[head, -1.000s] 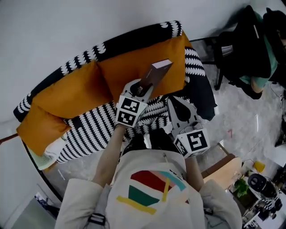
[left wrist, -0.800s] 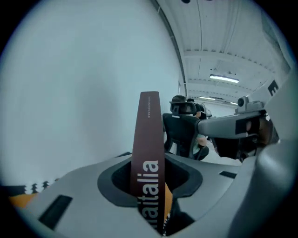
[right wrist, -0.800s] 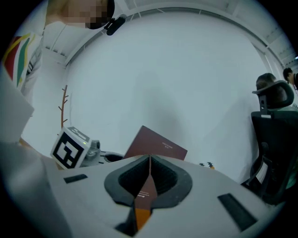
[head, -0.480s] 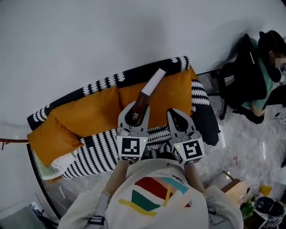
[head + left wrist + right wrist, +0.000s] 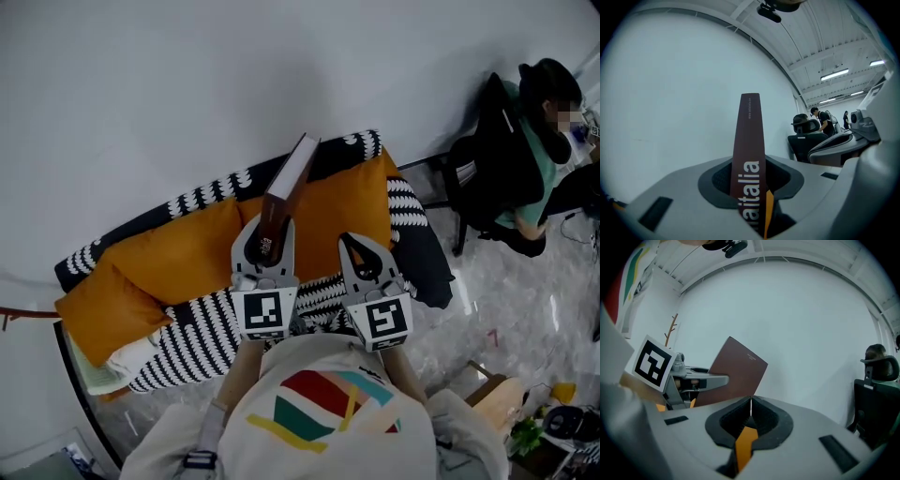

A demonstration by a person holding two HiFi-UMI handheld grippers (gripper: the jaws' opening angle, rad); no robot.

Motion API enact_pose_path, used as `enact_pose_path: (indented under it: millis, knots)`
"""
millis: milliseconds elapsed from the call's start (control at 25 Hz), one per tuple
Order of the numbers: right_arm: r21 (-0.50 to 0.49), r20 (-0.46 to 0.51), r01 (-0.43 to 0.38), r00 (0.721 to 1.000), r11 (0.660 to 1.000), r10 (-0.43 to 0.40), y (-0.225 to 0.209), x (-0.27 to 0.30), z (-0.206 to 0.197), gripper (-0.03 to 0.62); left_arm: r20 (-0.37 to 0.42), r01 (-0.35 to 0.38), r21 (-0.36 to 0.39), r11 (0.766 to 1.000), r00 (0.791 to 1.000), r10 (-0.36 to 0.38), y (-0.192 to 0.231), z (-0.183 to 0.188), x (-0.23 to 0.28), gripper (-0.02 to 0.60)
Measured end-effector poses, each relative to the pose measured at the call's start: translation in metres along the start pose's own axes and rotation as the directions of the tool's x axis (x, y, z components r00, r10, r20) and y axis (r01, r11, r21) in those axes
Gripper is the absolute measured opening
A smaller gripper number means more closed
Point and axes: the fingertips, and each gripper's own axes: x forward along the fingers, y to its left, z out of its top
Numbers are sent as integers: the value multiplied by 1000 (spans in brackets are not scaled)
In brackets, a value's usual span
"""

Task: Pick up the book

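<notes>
Book [image 5: 289, 178] is up in the air, clear of the sofa [image 5: 202, 291], clamped in the left gripper [image 5: 263, 246] by its lower end. In the head view it slants up and away from the jaws toward the white wall [image 5: 187, 94], with its top end over the sofa's striped back and the orange cushions [image 5: 178, 253] beneath it. The left gripper view shows the book [image 5: 749, 140] edge-on: a dark brown spine with white letters stands upright between the jaws of the left gripper [image 5: 750, 187], and both pads press on its covers. From the right gripper view the book [image 5: 736, 371] shows its plain brown cover, tilted, with one jaw of the left gripper [image 5: 701, 380] laid across its lower part and that gripper's marker cube at the left. The right gripper [image 5: 361, 253] sits just beside the left one, apart from the book and roughly level with it. In its own view the right gripper [image 5: 750, 408] has its jaws together, the tips meeting in a thin line, with nothing between them. At the far right of the head view a person [image 5: 539, 141] sits in a dark chair [image 5: 483, 169], well apart from the sofa.
</notes>
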Motion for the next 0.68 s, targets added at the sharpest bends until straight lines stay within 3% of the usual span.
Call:
enact_pose_path:
  millis: [680]
  knots:
    - [-6, -4, 29, 1000, 1000, -29, -4, 1, -3, 17, 14, 52, -3, 999, 999, -52, -1, 2, 2, 152]
